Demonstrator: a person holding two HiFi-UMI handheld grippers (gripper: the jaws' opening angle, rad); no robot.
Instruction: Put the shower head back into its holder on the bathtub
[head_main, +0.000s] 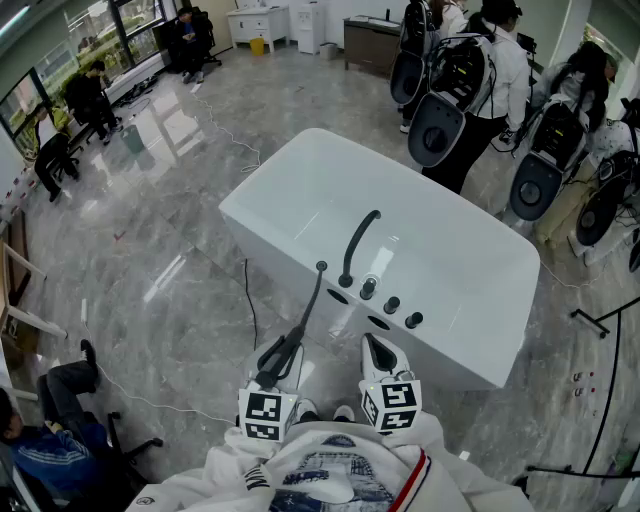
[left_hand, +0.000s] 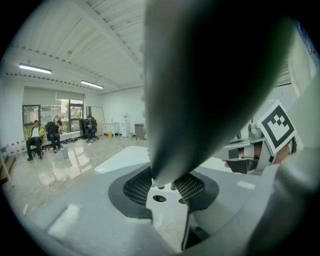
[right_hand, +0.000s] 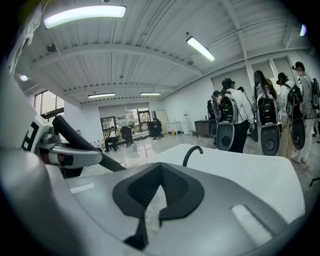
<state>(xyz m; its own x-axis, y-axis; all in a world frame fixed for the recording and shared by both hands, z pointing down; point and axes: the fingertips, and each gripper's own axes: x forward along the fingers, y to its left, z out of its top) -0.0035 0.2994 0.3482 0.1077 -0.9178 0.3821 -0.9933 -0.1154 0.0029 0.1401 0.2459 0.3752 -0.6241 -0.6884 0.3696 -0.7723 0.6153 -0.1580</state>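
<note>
Left gripper (head_main: 279, 352) is clamped on the black shower head (head_main: 309, 302) I hold beside the white bathtub (head_main: 300, 190), while my right gripper (head_main: 376, 346) sits closed and empty.

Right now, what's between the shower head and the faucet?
In the head view, only bare white bathtub rim lies between the shower head and the faucet.

The bathtub (head_main: 450, 250) is glossy white, and its curved spout (head_main: 357, 245) and knobs (head_main: 391, 305) are black. The shower head (left_hand: 210, 75) is black too. The floor (head_main: 150, 270) is grey marble with pale veining. The left gripper (head_main: 284, 352) and right gripper (head_main: 377, 348) are light grey. Each bears a marker cube (head_main: 263, 416) patterned with black squares on white. Their fingers (right_hand: 181, 192) have black, finely ribbed pads.
</note>
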